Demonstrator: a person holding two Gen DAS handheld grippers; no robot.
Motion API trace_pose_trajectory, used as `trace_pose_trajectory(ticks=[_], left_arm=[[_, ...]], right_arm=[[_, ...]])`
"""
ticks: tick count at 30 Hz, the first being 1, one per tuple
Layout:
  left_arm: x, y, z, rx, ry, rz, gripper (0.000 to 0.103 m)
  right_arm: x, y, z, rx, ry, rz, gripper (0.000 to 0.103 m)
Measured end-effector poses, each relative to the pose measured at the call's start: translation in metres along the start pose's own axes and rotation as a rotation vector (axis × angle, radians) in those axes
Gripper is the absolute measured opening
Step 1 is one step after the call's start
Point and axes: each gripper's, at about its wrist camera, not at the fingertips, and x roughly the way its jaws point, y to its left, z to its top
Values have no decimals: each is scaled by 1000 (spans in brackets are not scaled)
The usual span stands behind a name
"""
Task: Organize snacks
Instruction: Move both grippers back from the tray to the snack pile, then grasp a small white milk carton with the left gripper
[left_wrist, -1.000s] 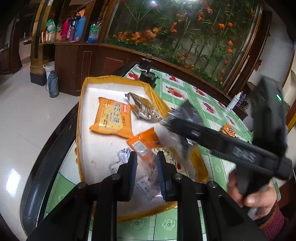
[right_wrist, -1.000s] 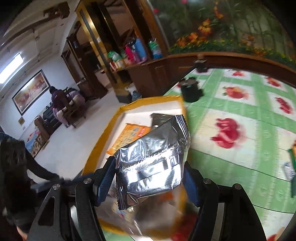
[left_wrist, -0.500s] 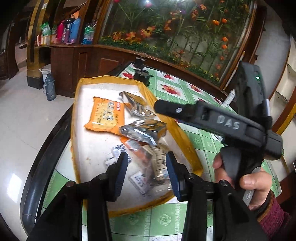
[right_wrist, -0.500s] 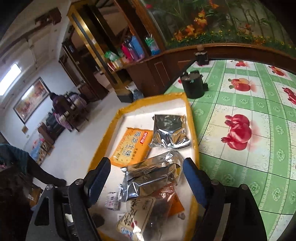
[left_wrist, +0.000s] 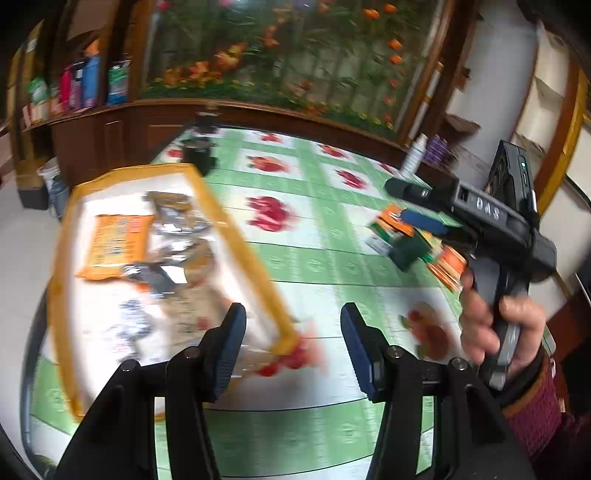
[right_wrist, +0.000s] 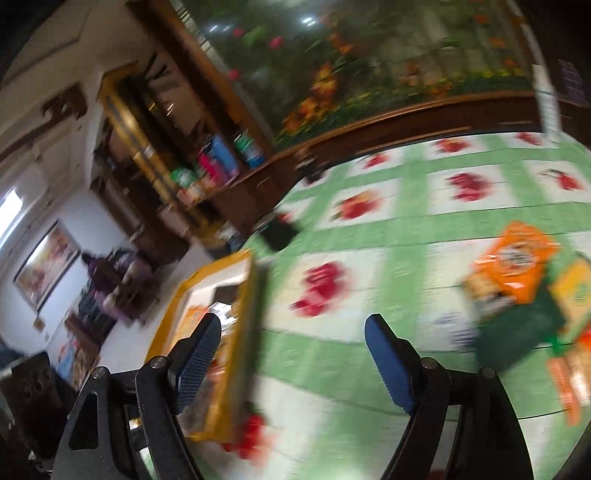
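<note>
**Left wrist view: both grippers wide and empty, snacks split between tray and bench**

Left wrist camera, blurred by motion, shows the left gripper (left_wrist: 293, 343) with its jaws spread wide and nothing between them, above the green-and-white fruit-patterned bench (left_wrist: 317, 258). Under its left finger lies the near corner of the yellow-rimmed tray (left_wrist: 236, 236). In the tray sit an orange packet (left_wrist: 118, 242), silver foil packets (left_wrist: 181, 221) beside it and some paler wrappers nearer the camera; the blur hides their print. To the right, a hand (left_wrist: 498, 325) holds the right gripper (left_wrist: 413, 203) by its grip, the tool pointing left over a loose pile of snacks (left_wrist: 413, 240) in orange and green wrappers lying on the bench, well apart from the tray. A dark pot (left_wrist: 199, 151) stands on the bench past the tray's far end, and a white bottle (left_wrist: 413, 157) stands at the far edge.

From the right wrist camera, the right gripper (right_wrist: 291, 350) has its jaws opened wide as well, gripping nothing. The tray (right_wrist: 243, 314) crosses behind its left finger, and the pile of snacks (right_wrist: 517, 288) lies to the right on the bench (right_wrist: 369, 236), an orange packet on top with a dark green one below it.
</note>
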Motion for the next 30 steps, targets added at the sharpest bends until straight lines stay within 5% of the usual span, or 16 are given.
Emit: trace_pose_trajectory(ticks=[9, 15, 21, 24, 28, 30], left_arm=[[55, -79, 23, 125, 79, -87, 61], [130, -99, 63, 27, 175, -140, 61], [198, -112, 81, -55, 233, -71, 61], [218, -117, 82, -62, 256, -57, 54], [225, -124, 78, 11, 233, -10, 27], [223, -124, 77, 45, 229, -2, 23]], right_arm=[[-80, -121, 23, 208, -154, -204, 84], [-84, -145, 27, 284, -151, -190, 84], [-85, -147, 28, 303, -160, -155, 84], [-86, -152, 25, 333, -157, -138, 84], [-84, -155, 25, 355, -145, -120, 84], [-83, -154, 25, 352, -141, -123, 84]])
